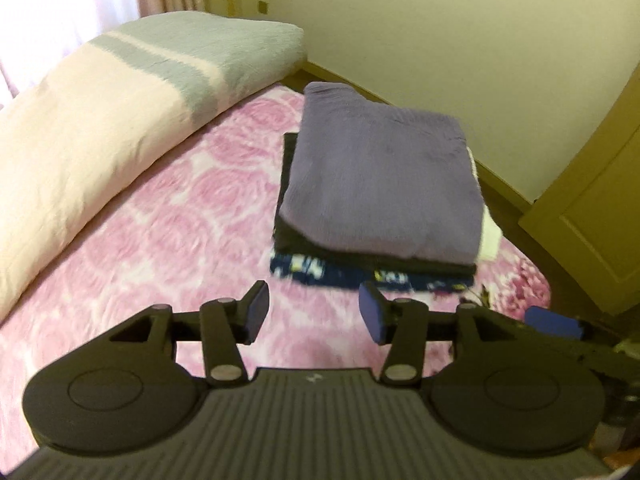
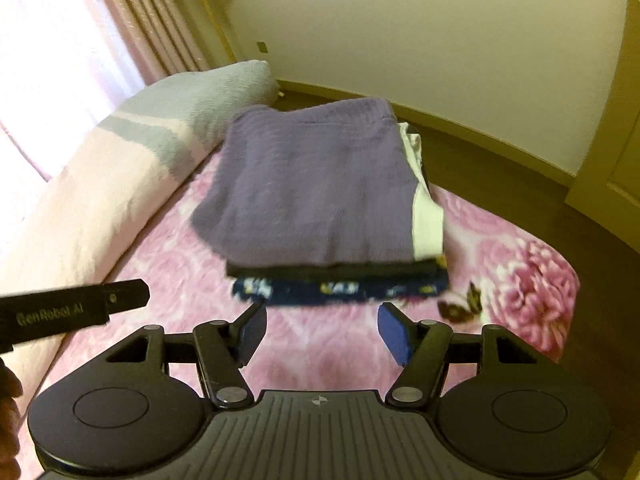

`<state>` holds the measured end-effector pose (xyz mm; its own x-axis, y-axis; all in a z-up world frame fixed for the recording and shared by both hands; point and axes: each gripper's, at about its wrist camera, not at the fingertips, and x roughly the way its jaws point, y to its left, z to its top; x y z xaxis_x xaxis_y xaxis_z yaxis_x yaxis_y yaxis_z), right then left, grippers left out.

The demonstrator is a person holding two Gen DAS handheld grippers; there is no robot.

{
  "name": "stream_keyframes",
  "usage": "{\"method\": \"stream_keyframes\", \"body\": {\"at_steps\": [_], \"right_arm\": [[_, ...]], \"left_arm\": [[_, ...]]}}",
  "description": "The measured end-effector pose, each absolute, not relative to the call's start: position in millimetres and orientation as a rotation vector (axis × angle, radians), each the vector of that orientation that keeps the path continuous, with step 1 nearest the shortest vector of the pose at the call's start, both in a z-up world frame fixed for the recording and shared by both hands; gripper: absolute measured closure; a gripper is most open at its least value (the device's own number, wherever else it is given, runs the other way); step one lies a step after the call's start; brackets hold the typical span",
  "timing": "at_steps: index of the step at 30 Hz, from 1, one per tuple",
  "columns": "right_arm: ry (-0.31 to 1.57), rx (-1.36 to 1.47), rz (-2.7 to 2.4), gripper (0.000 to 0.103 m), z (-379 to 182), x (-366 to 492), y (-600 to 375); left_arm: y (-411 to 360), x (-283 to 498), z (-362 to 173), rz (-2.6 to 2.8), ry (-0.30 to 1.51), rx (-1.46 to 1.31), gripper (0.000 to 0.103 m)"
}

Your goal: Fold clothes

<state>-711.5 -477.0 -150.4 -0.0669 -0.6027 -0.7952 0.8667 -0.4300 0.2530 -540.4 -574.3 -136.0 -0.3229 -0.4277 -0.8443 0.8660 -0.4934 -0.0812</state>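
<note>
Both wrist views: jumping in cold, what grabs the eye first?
A neat stack of folded clothes on the pink floral bedspread, topped by a purple knitted garment. Left of it lies a long pink-and-grey pillow. Both the left gripper and right gripper are open and empty, short of the stack.

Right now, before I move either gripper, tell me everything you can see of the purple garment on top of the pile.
The purple garment is folded into a rough rectangle and lies flat as the top layer of the stack. Its fabric looks soft and ribbed or knitted, with a few shallow creases. It rests on a folded black garment, above a navy patterned one, with a white piece sticking out on the right. The stack sits on the pink floral bedspread. Neither gripper touches it; both are open and short of the stack.
</note>
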Motion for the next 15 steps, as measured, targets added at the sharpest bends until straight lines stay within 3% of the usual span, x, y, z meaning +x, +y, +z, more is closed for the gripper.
{"method": "stream_keyframes", "body": {"at_steps": [15], "right_arm": [[0.326, 0.888, -1.778, 0.038, -64.7, -635.6, -357.8]], "left_arm": [[-441.2, -471.1, -50.9, -2.005, 0.536, 0.882, 0.045]]}}
